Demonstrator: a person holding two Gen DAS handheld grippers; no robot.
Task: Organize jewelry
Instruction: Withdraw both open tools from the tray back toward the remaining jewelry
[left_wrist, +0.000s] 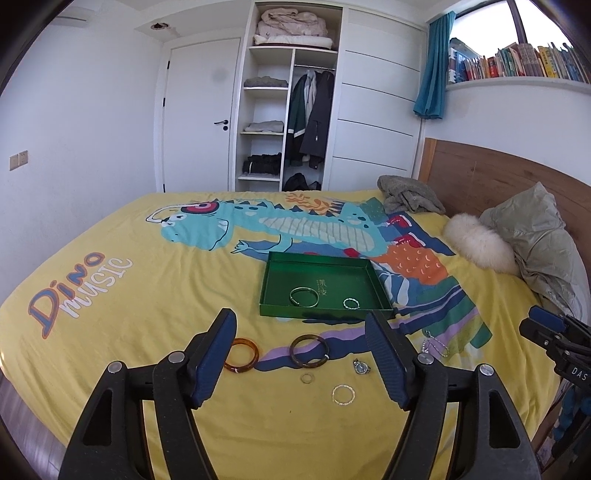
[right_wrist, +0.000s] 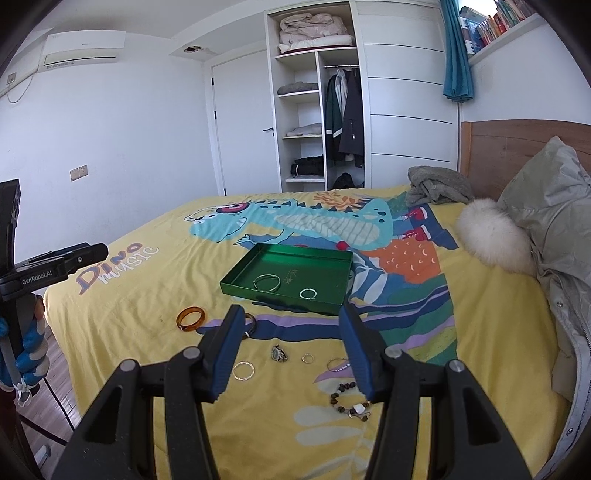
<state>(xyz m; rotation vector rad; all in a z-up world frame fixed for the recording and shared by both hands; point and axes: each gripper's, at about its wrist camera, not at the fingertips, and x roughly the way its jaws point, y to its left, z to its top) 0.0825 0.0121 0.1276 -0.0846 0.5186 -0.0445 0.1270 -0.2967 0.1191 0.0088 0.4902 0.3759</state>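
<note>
bed: I work over the yellow dinosaur bedspread (left_wrist: 122, 306); its flat middle serves as my sorting surface, with the jacket and fur trim left well off by the headboard.
green tray (left_wrist: 280, 280): it sits near the middle of the bed, open side up, just beyond the loose pieces, so I judge it is the collecting place. It is shallow, glossy, with gold characters on its floor.
tray contents: a silver bangle (left_wrist: 304, 297) and a small silver ring (left_wrist: 351, 303) already lie inside, apart from each other.
left gripper (left_wrist: 301, 360): its jaws stand wide and hold nothing; I have it aimed down over the near row of jewelry.
right gripper (right_wrist: 291, 354): its jaws are likewise parted and empty, pointed at the same row from the right.
amber bangle (left_wrist: 242, 355): translucent orange, flat on the spread, beside my left gripper's left finger.
dark brown bangle (left_wrist: 309, 350): mottled, lying between the left gripper's fingers as seen from its camera, untouched.
beaded bracelet (right_wrist: 349, 402): brown beads with a pale charm, nearest the right gripper.
small pieces: a thin silver hoop (left_wrist: 343, 394), a tiny ring (left_wrist: 307, 378) and a stone-set ring (left_wrist: 361, 367) lie scattered just in front, still outside the tray.
</note>
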